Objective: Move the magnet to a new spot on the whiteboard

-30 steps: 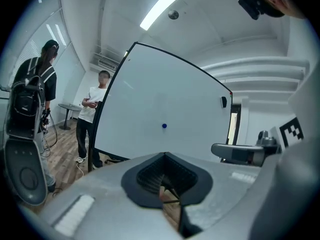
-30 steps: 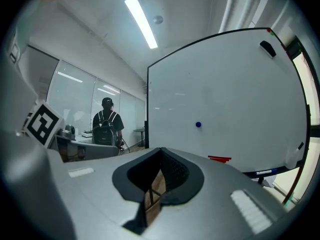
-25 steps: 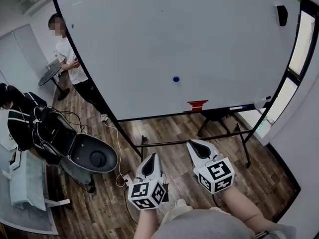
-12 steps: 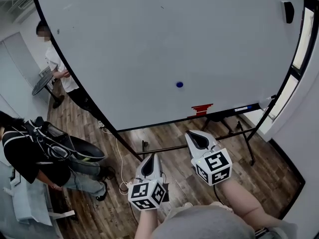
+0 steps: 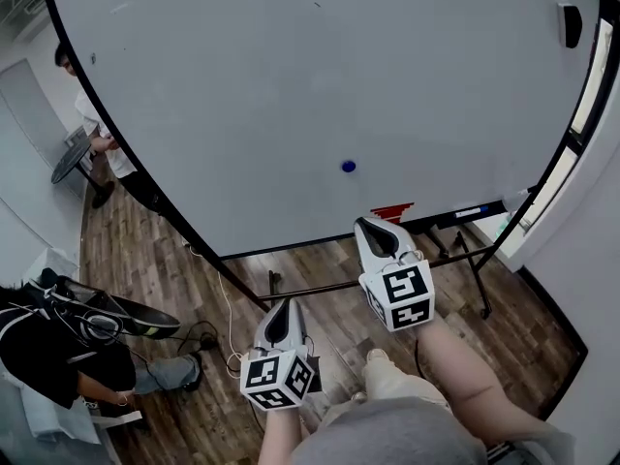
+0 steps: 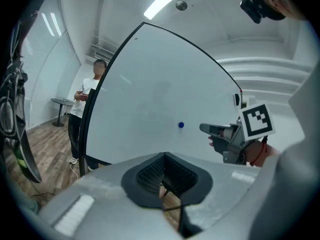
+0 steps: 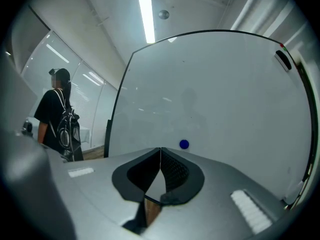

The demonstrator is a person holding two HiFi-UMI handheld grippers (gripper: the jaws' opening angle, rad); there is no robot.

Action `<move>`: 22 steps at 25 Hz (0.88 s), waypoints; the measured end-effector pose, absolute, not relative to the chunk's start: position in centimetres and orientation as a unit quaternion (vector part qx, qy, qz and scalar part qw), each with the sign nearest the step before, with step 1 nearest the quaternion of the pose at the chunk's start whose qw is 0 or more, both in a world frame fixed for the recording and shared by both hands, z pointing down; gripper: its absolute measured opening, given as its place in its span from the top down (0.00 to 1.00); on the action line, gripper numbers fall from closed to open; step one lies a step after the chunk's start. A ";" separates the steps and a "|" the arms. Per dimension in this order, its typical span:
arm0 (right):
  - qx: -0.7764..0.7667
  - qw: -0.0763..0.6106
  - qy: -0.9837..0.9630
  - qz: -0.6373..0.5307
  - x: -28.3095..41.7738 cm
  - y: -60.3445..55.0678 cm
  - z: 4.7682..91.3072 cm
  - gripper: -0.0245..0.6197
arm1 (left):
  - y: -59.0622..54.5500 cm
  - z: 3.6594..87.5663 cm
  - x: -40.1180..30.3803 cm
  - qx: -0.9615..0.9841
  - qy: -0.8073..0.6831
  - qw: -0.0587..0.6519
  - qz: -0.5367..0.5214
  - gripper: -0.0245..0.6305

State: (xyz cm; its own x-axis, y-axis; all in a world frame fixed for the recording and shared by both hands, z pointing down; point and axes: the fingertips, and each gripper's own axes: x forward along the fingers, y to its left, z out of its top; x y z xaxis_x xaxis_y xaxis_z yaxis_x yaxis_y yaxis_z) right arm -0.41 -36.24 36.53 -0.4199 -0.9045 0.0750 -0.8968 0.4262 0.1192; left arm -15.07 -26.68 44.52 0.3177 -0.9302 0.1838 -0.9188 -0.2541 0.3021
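A small round blue magnet (image 5: 348, 167) sticks to the large whiteboard (image 5: 291, 85), low and right of its middle; it also shows as the blue magnet (image 6: 181, 125) and the blue magnet (image 7: 184, 144) in the gripper views. My right gripper (image 5: 374, 229) is shut and empty, raised toward the board just below the magnet, still short of it. My left gripper (image 5: 282, 313) hangs lower over the floor, jaws together with nothing between them. From the left gripper view the right gripper (image 6: 207, 129) points at the board.
A black eraser (image 5: 572, 25) sits at the board's top right, and a red item (image 5: 392, 212) rests on its bottom tray. One person (image 5: 92, 143) stands left of the board. Another person with a backpack (image 5: 68, 342) crouches at lower left. Cables (image 5: 228, 318) lie on the wood floor.
My right gripper has risen toward the magnet. The view has closed in on the board. The person at lower left has bent down and shifted lower.
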 end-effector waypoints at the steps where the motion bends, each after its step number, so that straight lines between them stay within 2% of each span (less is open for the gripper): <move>1: 0.538 0.066 -0.840 -0.035 -0.3 -36.9 36.4 0.95 | -26.9 44.5 -15.1 0.791 -0.585 0.179 -0.017 0.96; 13: 0.558 0.084 -0.823 -0.055 0.0 -44.3 36.3 0.79 | -30.7 45.0 -16.4 0.775 -0.606 0.177 -0.021 0.96; 22: 0.583 0.089 -0.806 -0.055 0.3 -48.5 37.0 0.76 | -32.8 45.9 -17.0 0.768 -0.615 0.179 -0.014 0.96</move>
State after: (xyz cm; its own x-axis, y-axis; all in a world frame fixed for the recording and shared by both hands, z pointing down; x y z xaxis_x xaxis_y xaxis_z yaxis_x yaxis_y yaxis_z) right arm 0.34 -48.52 36.98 -0.3041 -0.9493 0.0798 -0.9295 0.3140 0.1933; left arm -16.96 -32.82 45.87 0.2432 -0.9495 0.1983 -0.9396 -0.1798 0.2914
